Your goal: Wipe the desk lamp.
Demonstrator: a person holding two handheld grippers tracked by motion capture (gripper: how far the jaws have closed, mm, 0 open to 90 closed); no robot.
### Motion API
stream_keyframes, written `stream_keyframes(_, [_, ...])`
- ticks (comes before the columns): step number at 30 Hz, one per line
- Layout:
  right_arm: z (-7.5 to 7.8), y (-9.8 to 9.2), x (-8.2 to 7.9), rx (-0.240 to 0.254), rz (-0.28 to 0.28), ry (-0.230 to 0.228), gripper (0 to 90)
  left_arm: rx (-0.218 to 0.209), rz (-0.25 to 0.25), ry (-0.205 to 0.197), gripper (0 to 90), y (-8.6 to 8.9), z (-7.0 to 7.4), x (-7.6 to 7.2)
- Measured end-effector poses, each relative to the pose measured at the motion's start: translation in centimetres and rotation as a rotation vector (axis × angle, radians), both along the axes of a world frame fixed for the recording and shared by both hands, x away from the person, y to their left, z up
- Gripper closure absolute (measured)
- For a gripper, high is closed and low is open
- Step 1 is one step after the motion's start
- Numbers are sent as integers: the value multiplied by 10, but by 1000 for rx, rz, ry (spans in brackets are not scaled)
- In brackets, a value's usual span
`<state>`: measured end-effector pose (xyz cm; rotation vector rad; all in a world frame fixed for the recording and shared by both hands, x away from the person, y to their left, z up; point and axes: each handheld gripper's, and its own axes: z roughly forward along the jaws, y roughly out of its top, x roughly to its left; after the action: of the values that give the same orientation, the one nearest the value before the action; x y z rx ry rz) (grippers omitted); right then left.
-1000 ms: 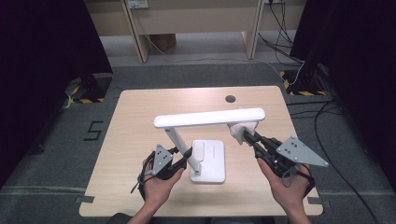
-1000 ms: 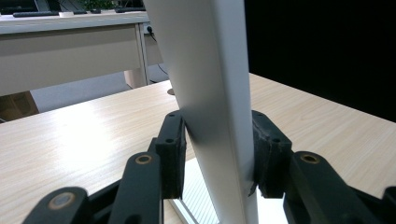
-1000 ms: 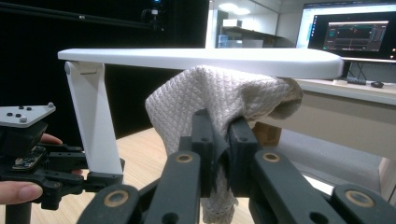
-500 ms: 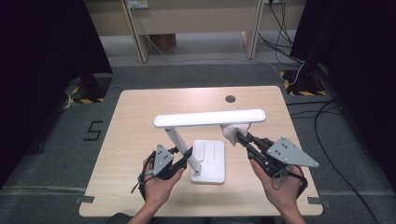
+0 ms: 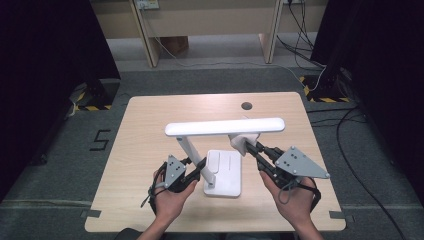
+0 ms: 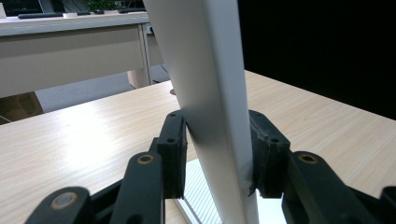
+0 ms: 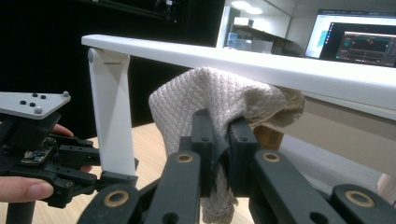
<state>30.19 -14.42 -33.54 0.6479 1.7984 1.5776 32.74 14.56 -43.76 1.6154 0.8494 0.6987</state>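
High view: wooden table (image 5: 150,145) with a white desk lamp (image 5: 220,150) standing near its middle-near part. Lamp has 1 flat base (image 5: 225,175), 1 slanted arm (image 5: 189,147) rising far-left from the base, and 1 long horizontal light bar (image 5: 225,127) running left to right on top. A small dark hole (image 5: 246,106) sits in the tabletop at the far side.

Left gripper (image 5: 200,167), held in the person's left hand (image 5: 167,200) at the near-left, is clenched on the lamp arm low down, just left of the base; in the left gripper view both pads (image 6: 173,149) press the white arm (image 6: 210,107) from either side.

Right gripper (image 5: 248,146), in the right hand (image 5: 295,200) at the near-right, is clamped on a beige waffle-weave cloth (image 7: 219,102). In the right gripper view the cloth is bunched up against the underside of the light bar (image 7: 261,65); high view puts it under the bar's right half, above the table.
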Motion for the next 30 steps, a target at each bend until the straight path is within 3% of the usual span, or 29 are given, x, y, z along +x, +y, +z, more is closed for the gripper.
stream_keyframes(6, [0, 7, 2, -18, 11, -9, 844, 5, 3, -3, 616, -1, 0, 0])
stream_keyframes(30, [-2, 40, 7, -16, 48, 7, 844, 18, 7, -7, 624, -2, 0, 0])
